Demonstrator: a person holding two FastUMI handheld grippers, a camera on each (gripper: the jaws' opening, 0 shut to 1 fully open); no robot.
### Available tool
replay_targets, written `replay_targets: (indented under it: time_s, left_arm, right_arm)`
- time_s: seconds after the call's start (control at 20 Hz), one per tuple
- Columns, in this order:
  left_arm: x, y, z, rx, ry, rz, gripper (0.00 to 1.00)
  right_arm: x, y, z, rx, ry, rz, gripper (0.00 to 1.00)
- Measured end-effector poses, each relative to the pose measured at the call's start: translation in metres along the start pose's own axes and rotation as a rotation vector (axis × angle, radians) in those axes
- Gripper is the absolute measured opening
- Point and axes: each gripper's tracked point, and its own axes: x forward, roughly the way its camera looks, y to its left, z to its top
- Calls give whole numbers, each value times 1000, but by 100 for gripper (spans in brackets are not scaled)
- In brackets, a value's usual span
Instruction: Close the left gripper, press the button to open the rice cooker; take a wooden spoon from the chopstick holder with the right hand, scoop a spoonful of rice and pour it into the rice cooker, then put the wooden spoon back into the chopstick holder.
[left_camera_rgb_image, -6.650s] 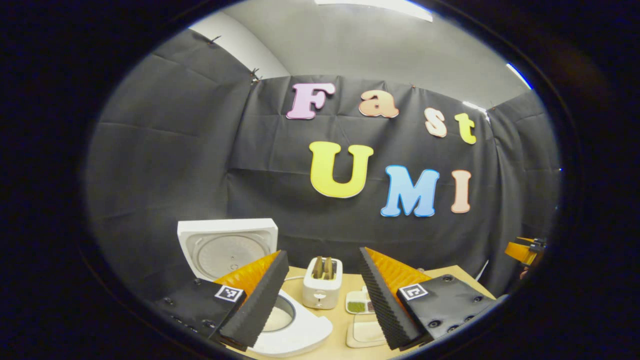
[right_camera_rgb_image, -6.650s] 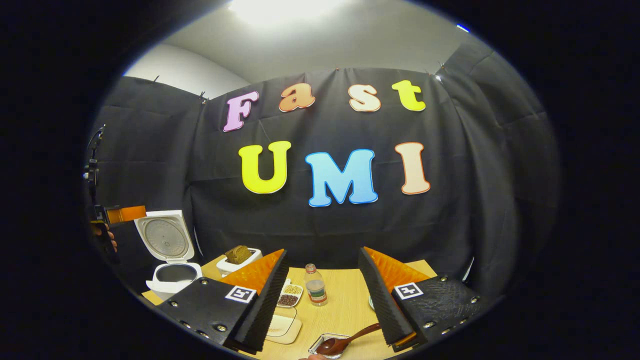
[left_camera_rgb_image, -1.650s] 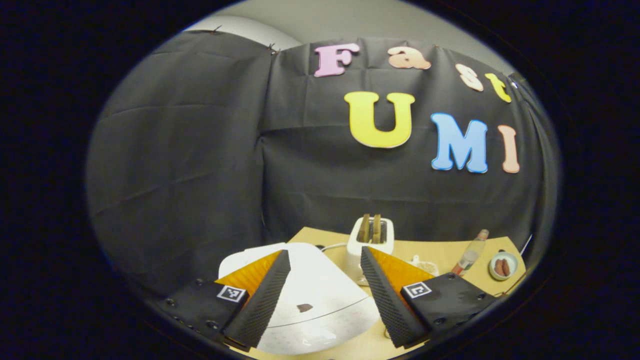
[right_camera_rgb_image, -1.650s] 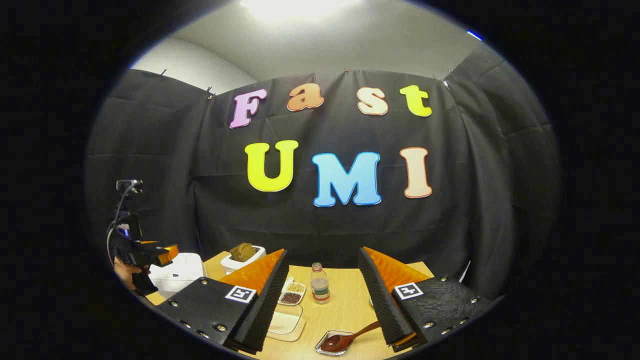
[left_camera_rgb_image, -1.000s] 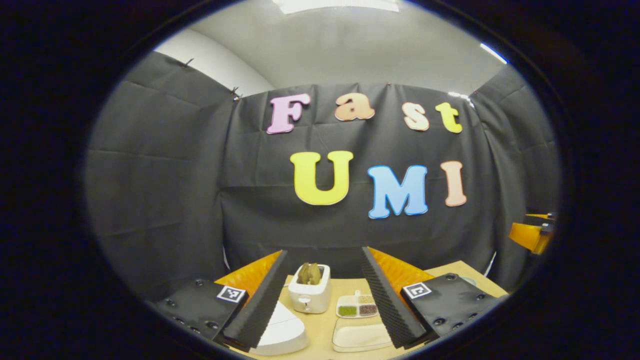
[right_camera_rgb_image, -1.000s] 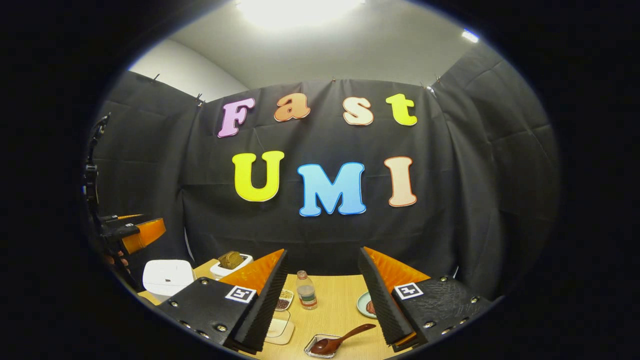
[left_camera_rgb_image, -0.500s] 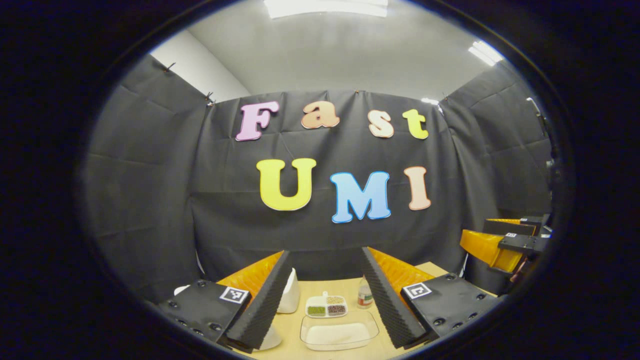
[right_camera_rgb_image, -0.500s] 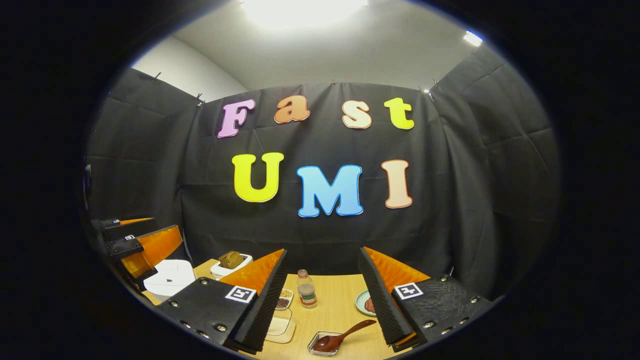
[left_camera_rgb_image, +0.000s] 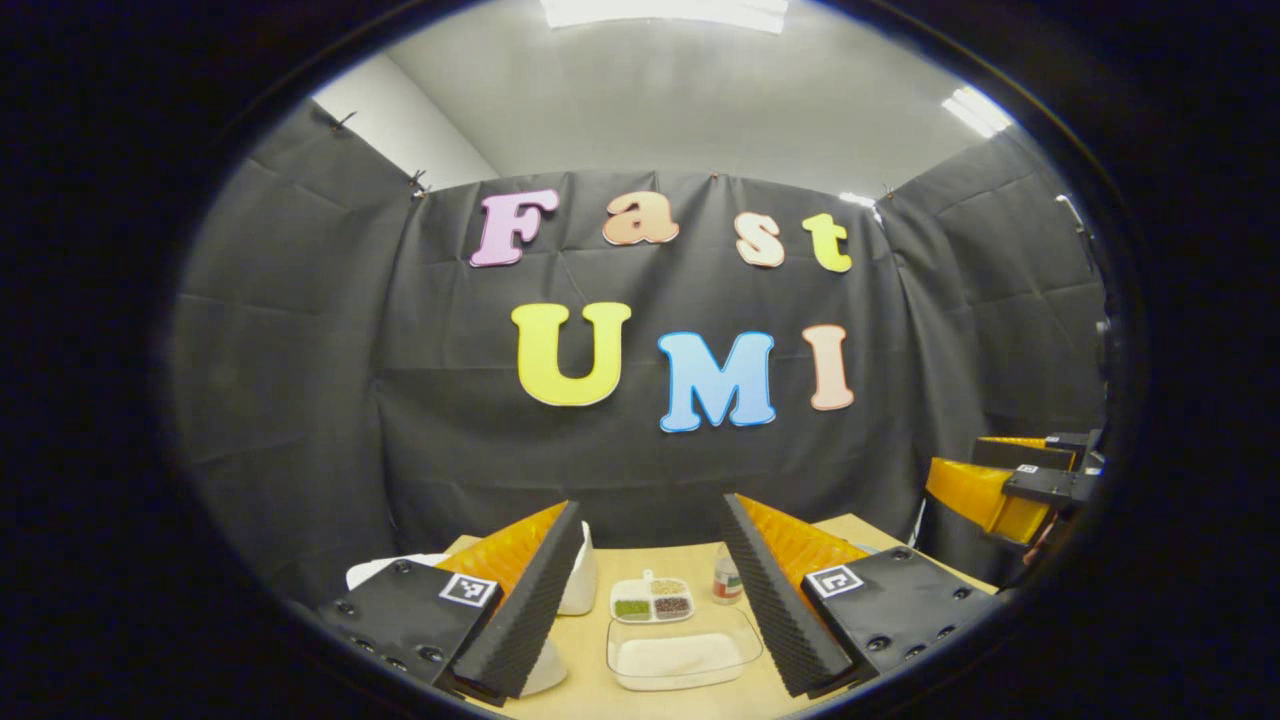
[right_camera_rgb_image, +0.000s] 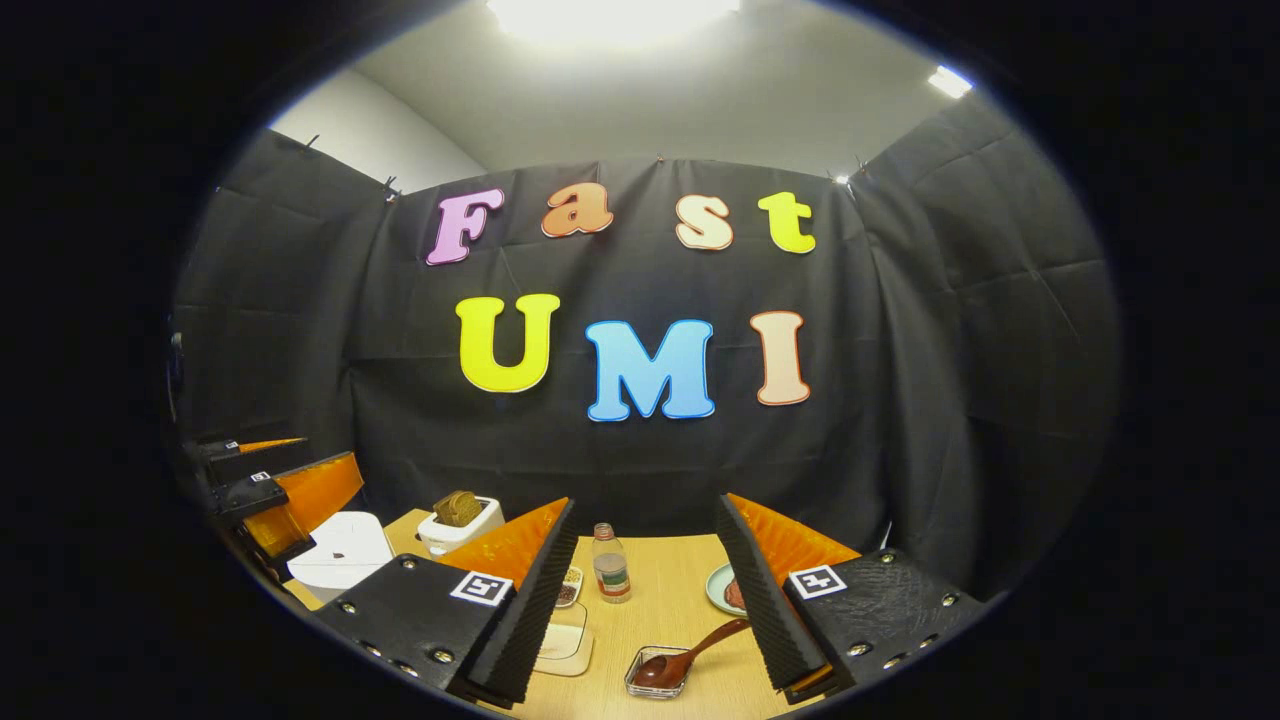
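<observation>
Wooden spoon (right_camera_rgb_image: 680, 658): seen in the right gripper view, low on the table (right_camera_rgb_image: 665, 590), bowl seated in a small clear square holder (right_camera_rgb_image: 650, 676). The long axis runs from the bowl at lower left up to the handle end at upper right; that end lies just beside the inner face of the right gripper's (right_camera_rgb_image: 640, 600) own right-hand finger. The spoon is judged to be back in its holder, untouched by either finger.

Right gripper: fingers spread wide apart, nothing held between them. It is the nearer tool to the spoon, which lies just below and ahead of its tips.

Left gripper (left_camera_rgb_image: 645, 595): fingers likewise set wide apart and empty in its own view. It is also seen at the left edge of the right gripper view (right_camera_rgb_image: 275, 490), raised above the cooker, not touching it.

Rice cooker (right_camera_rgb_image: 340, 555): white, at the table's left end, lid down. It lies well apart from the spoon, on the left gripper's side.

Rice tray (left_camera_rgb_image: 683, 655): clear, holding white rice, on the table between the left gripper's fingers and below them.

Other items catalogued: a small divided dish of grains (left_camera_rgb_image: 652, 605) behind the tray; a small bottle (right_camera_rgb_image: 606, 566) mid-table; a white toaster (right_camera_rgb_image: 458, 522) with bread in it, behind the cooker; a plate (right_camera_rgb_image: 727, 590) partly hidden by the right gripper's finger.

Judgement: scooping and return appear complete; no further grasp seems called for.
</observation>
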Motion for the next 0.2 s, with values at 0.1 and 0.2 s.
replay_targets:
  time_s: [0.1,0.2]
  left_arm:
    - [-2,3,0,11,4,13,96]
    - [-5,4,2,11,-1,26,100]
  right_arm:
    - [-4,4,2,-3,-1,13,85]
    - [-6,3,6,-8,-17,26,79]
